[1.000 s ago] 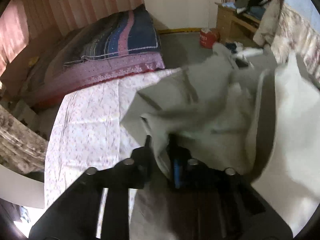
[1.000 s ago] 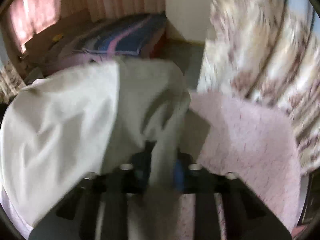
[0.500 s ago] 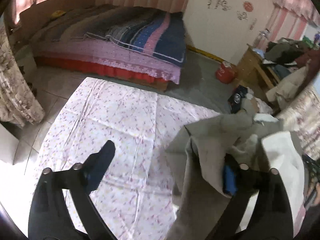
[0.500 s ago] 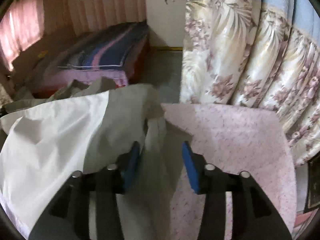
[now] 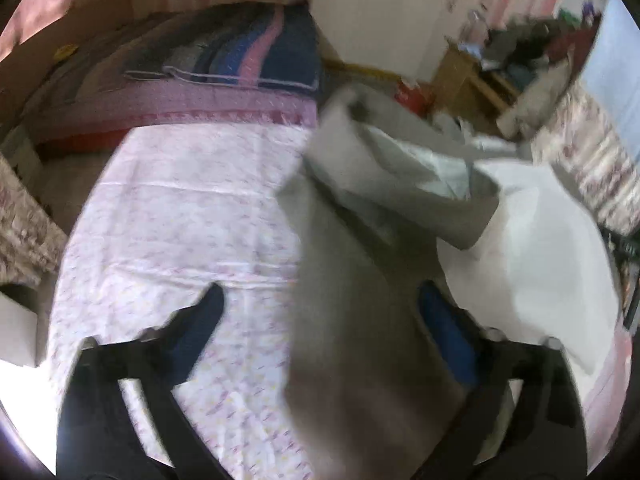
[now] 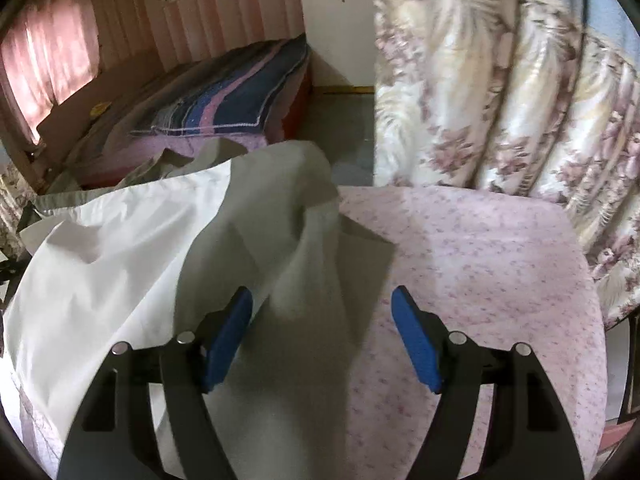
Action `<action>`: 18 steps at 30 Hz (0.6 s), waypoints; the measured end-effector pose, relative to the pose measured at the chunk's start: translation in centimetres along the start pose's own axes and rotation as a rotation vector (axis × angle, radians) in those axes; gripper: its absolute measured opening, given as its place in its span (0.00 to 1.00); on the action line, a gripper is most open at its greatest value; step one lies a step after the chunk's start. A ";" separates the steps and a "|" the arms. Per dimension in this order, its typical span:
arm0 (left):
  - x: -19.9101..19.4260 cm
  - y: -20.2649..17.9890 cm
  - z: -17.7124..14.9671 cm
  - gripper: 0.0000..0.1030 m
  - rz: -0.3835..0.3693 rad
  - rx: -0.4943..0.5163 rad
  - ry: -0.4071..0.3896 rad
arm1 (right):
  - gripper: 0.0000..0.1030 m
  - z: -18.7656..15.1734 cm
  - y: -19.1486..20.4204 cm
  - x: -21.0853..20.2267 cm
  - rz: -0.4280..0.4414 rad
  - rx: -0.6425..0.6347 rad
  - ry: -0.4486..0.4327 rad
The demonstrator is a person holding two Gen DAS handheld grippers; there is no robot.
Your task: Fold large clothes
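The large grey-white garment [image 5: 360,280] lies bunched on a table covered by a pink floral cloth [image 5: 180,220]. In the left wrist view the garment rises in a crumpled heap over the right half of the cloth, its grey folds nearest the camera and a paler white panel spread beyond them toward the floral curtain [image 6: 500,100].

The left claw [image 5: 320,312] stands with its jaws apart, and they are closing. A grey fold of the garment hangs between them; it lies against the right blue pad [image 5: 444,328], while the left finger is clear of it, over bare floral cloth. The view is blurred, so whether the fold is pressed cannot be told.

The right claw [image 6: 322,304] is wide apart and its jaws are opening. A ridge of the garment sits between the two blue pads [image 6: 228,336], close to the left one and apart from the right one, which hangs over the floral cloth.

Beyond the garment, across a strip of grey floor, stands a bed [image 6: 208,112] with a striped blue and pink blanket.
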State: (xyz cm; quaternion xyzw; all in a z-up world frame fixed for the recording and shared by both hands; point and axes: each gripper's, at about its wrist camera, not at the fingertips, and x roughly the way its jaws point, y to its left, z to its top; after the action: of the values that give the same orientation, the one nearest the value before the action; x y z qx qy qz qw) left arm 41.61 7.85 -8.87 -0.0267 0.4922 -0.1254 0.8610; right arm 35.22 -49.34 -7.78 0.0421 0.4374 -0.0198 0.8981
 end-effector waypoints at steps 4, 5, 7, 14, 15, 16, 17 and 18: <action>1.0 -2.0 1.2 0.08 0.047 0.050 0.001 | 0.04 0.3 2.1 0.2 -0.016 -0.094 -0.015; 0.1 -2.4 1.5 0.05 0.048 0.059 -0.043 | 0.03 0.2 2.8 -0.7 -0.029 -0.129 -0.066; -2.7 -2.8 1.5 0.04 0.036 0.049 -0.153 | 0.02 0.3 3.2 -4.2 -0.018 -0.134 -0.211; -3.1 0.2 3.1 0.09 0.030 -0.072 -0.199 | 0.02 1.8 0.4 -4.7 -0.054 -0.002 -0.283; -1.3 0.6 3.4 0.11 0.034 -0.092 -0.144 | 0.04 1.7 0.3 -3.1 -0.090 -0.002 -0.242; 0.6 1.0 3.5 0.11 0.045 -0.107 -0.082 | 0.08 1.6 0.5 -1.2 -0.145 -0.018 -0.170; 2.3 1.1 3.2 0.15 0.072 -0.110 -0.026 | 0.11 1.3 0.8 0.5 -0.184 -0.045 -0.103; 3.0 0.9 2.8 0.27 0.114 -0.101 -0.009 | 0.17 1.0 0.9 1.1 -0.205 -0.060 -0.082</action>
State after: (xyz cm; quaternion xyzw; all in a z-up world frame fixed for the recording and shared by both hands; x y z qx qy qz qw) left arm 45.57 7.80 -10.10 -0.0427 0.4948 -0.0511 0.8664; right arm 36.77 -48.50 -7.98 -0.0306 0.4028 -0.1000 0.9093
